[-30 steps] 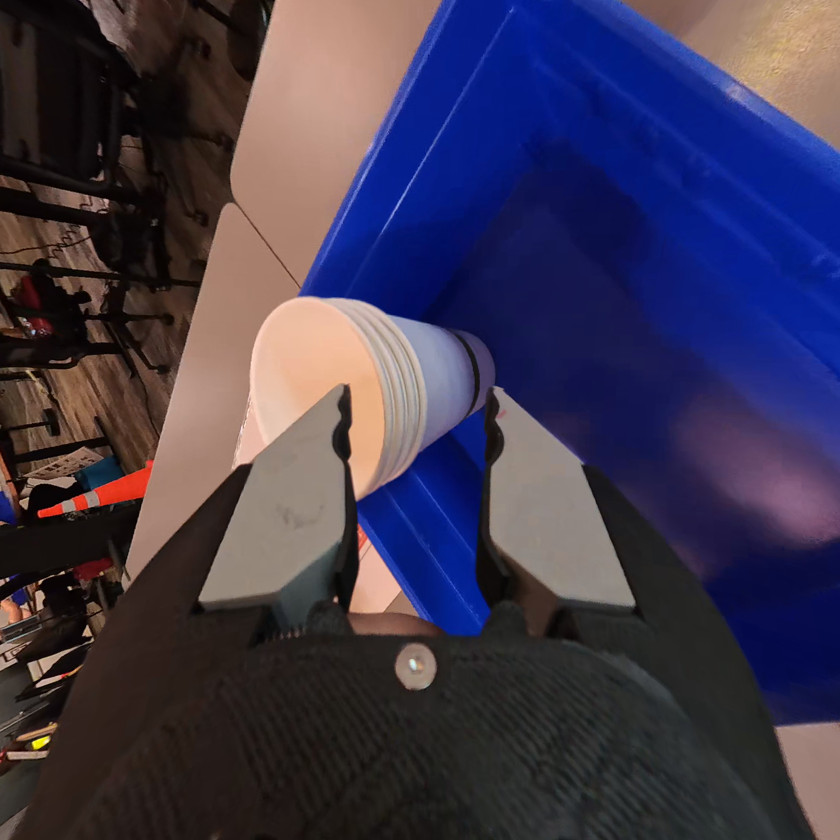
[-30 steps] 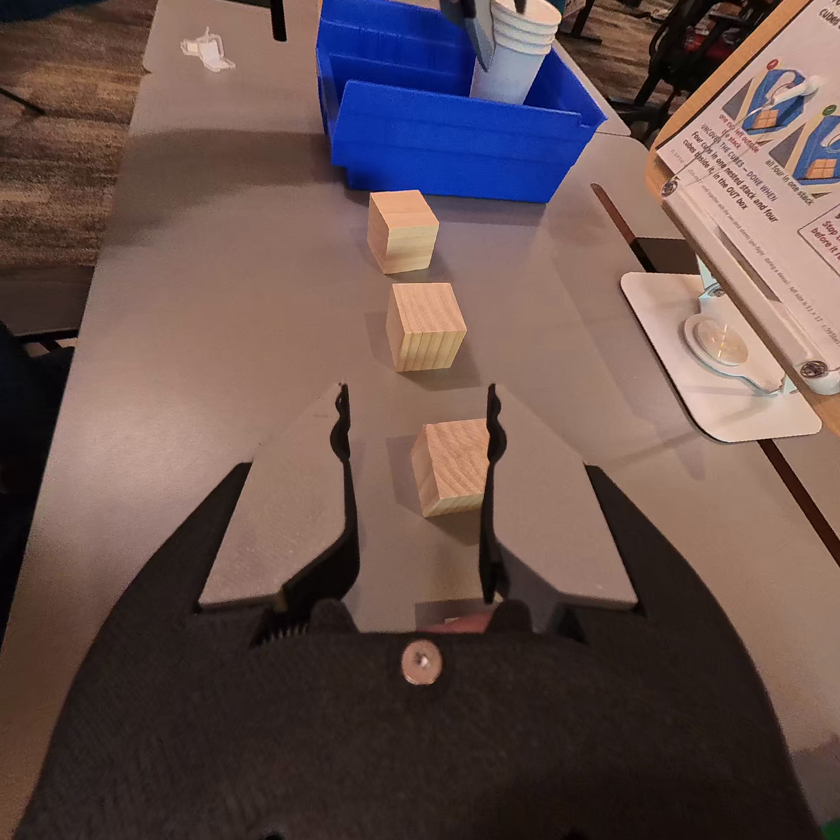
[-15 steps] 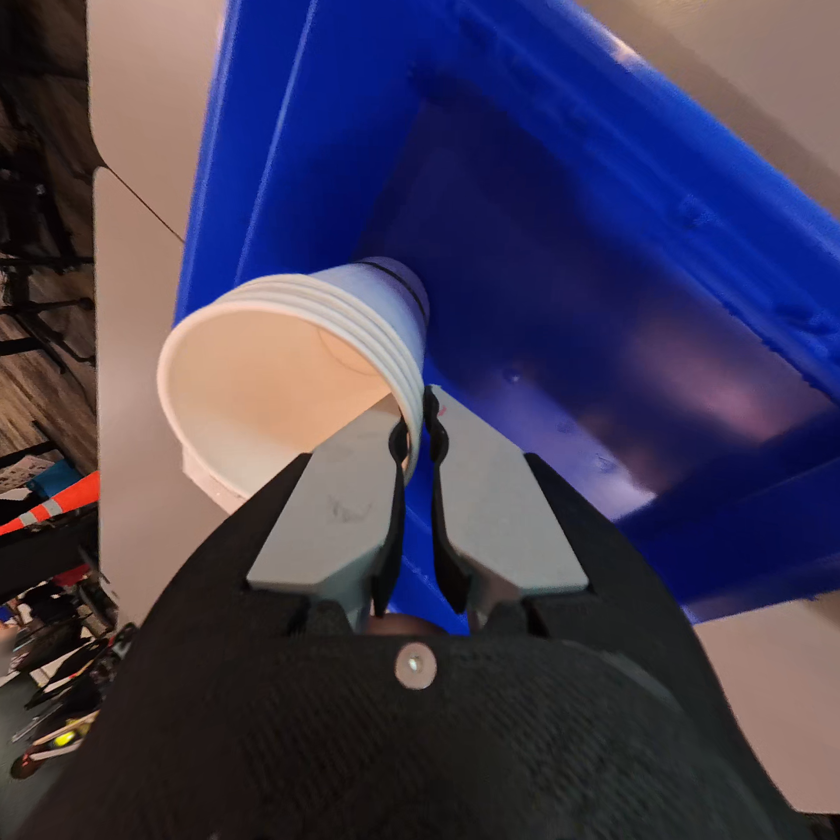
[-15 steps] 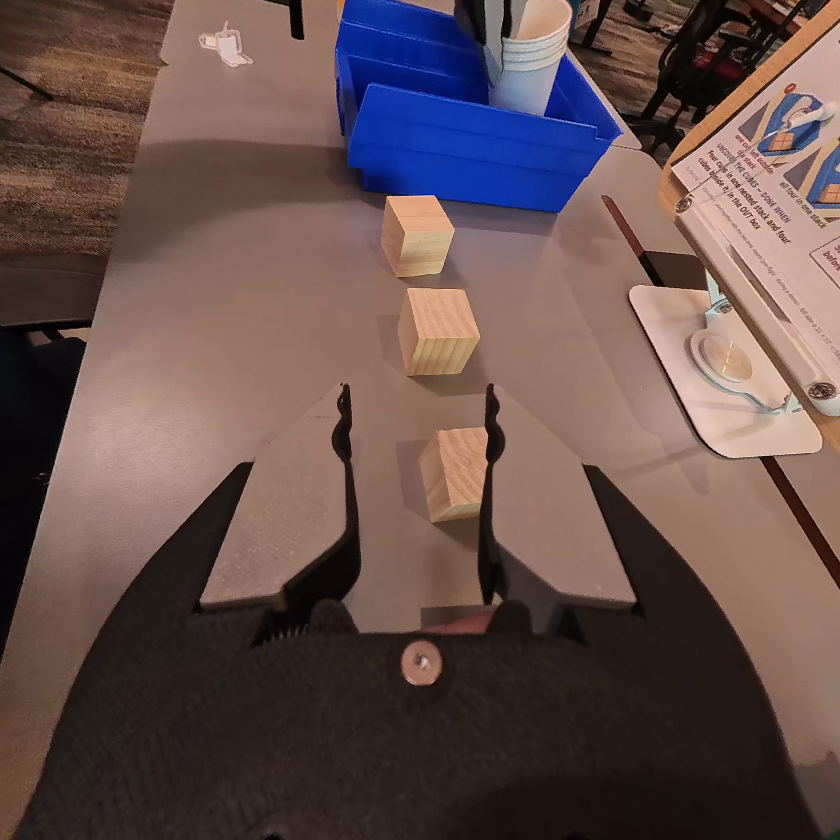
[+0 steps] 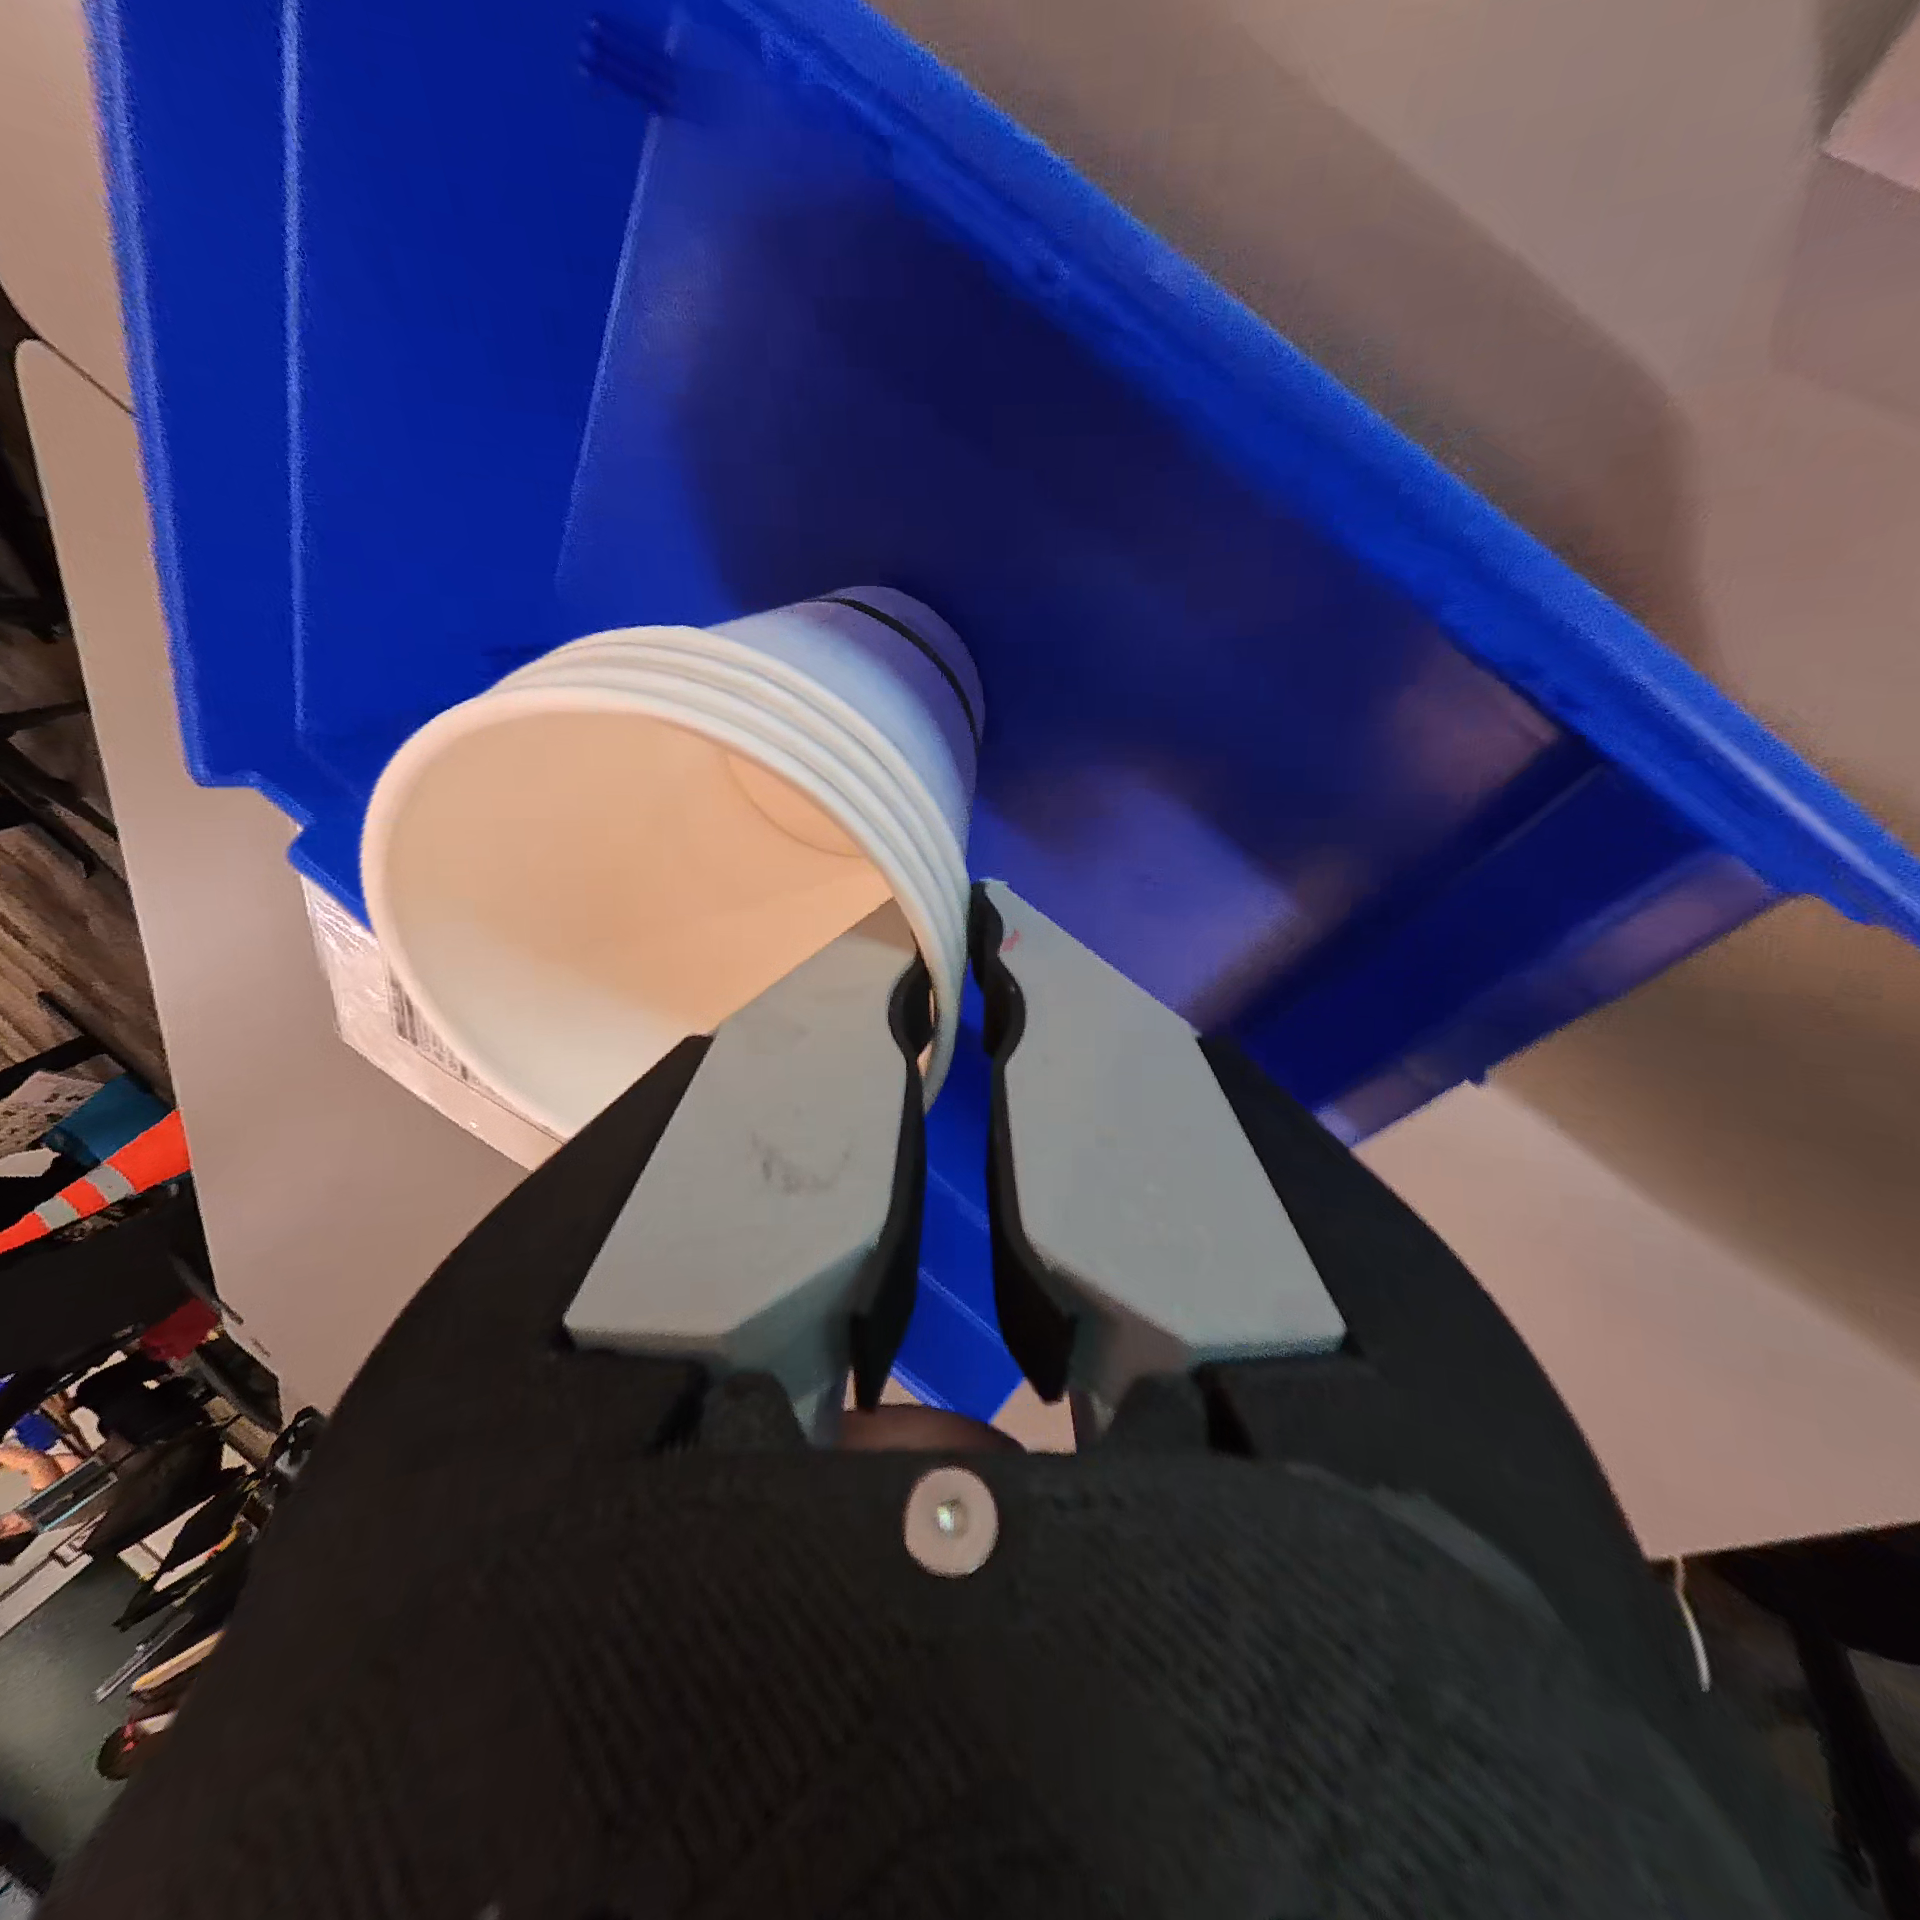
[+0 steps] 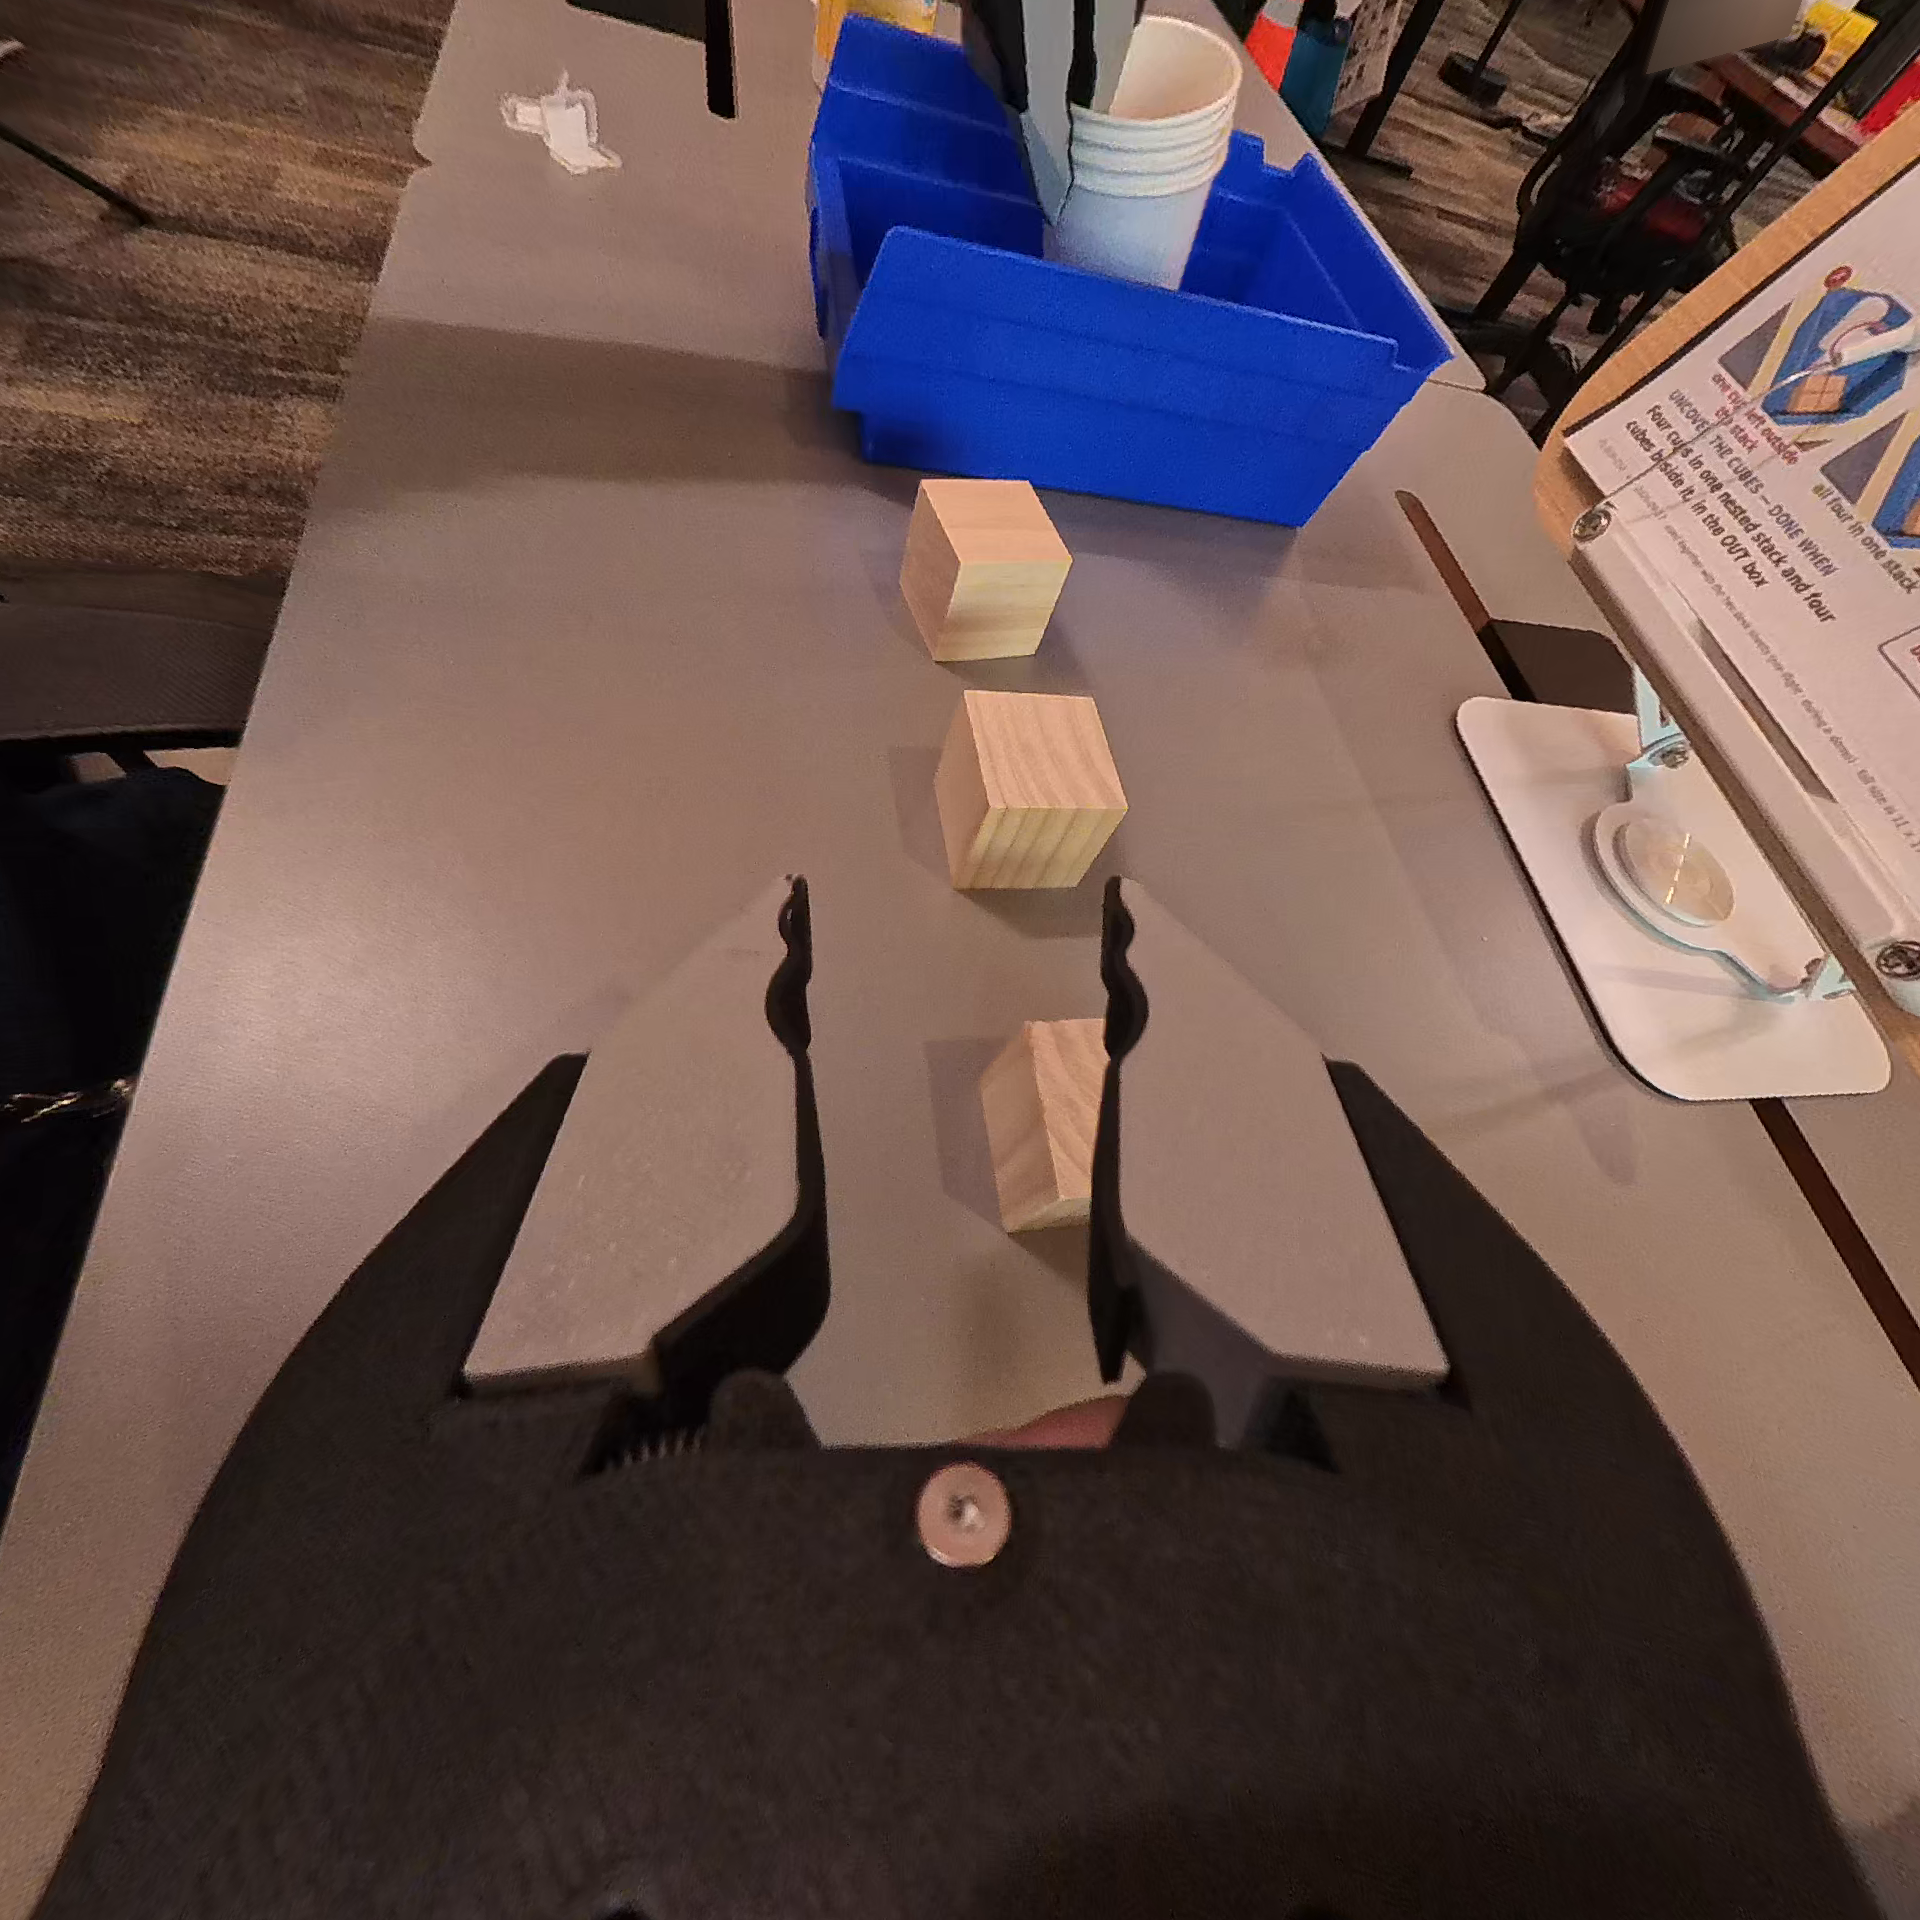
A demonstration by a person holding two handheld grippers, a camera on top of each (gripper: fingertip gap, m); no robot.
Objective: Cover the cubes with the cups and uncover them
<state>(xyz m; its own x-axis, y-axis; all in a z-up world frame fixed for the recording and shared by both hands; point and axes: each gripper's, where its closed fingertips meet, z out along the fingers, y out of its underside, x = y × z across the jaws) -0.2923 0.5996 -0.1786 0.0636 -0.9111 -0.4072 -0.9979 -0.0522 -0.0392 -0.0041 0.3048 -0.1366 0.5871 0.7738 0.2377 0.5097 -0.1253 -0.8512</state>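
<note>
White nested cups [image 5: 665, 831] pinched at the rim by left gripper [image 5: 951, 971] fingers, over blue bin [image 6: 1101, 384] at 12 o'clock. Right gripper [image 6: 951, 935] fingers wide, bare, above counter [image 6: 582, 727]; three wooden cubes [image 6: 1029, 790] in line.

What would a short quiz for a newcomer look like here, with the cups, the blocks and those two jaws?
1. True or false: the left gripper has its jaws pinched on the rim of the stack of white cups.
2. How many wooden cubes show on the grey table in the right wrist view?
A) two B) three C) five
3. Fill in: the cup stack sits over the ____ bin.

Key:
1. True; one finger is inside the rim, one outside.
2. B: far cube, middle cube, near cube. The right gripper is open, holding nothing.
3. Blue.
</note>
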